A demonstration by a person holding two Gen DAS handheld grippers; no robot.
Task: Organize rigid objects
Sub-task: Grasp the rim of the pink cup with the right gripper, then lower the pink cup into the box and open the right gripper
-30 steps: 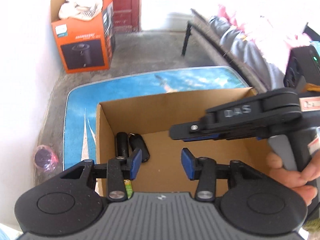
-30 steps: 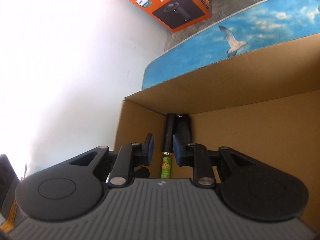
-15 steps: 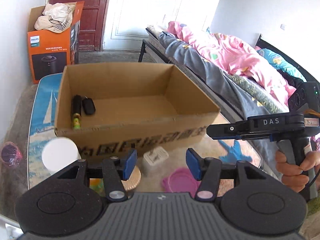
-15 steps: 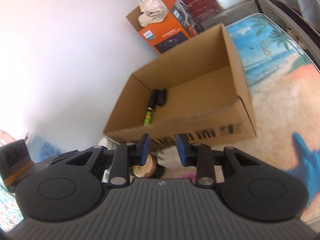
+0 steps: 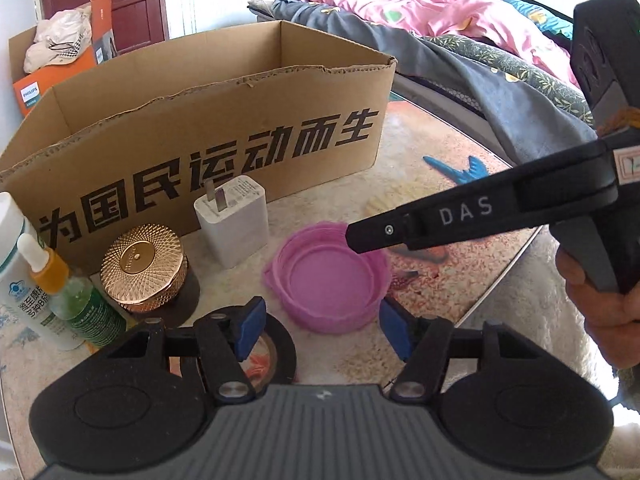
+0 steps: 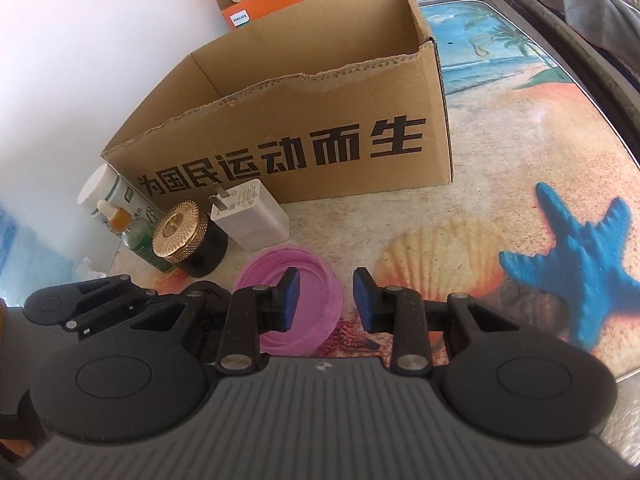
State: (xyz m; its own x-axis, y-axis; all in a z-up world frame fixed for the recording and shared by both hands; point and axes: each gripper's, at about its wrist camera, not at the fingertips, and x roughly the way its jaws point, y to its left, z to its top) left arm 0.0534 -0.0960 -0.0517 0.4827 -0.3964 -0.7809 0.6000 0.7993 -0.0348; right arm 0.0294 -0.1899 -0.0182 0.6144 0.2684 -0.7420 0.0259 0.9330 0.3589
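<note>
A pink round lid [image 5: 332,276] lies open side up on the table in front of a cardboard box [image 5: 200,120]. My left gripper [image 5: 322,332] hovers low just before the lid. Its jaws are opening, and the lid's near rim sits in the gap with no pad pressing on it. My right gripper [image 6: 326,300] is open above the lid's [image 6: 264,276] right edge, with nothing held. In the left wrist view it reaches in side-on from the right [image 5: 360,236], held by a hand [image 5: 600,300]. The inside of the box [image 6: 280,140] is hidden.
Left of the lid stand a white charger [image 5: 232,220], a gold-lidded jar [image 5: 142,268], a green dropper bottle [image 5: 76,300] and a white bottle [image 5: 16,264]. A black ring [image 5: 280,344] lies under my left finger. A bed [image 5: 440,20] runs along the right.
Both grippers have pulled back from over the box's inside and come down to the table in front of it. The left jaws stand wider; the right jaws have opened a little.
</note>
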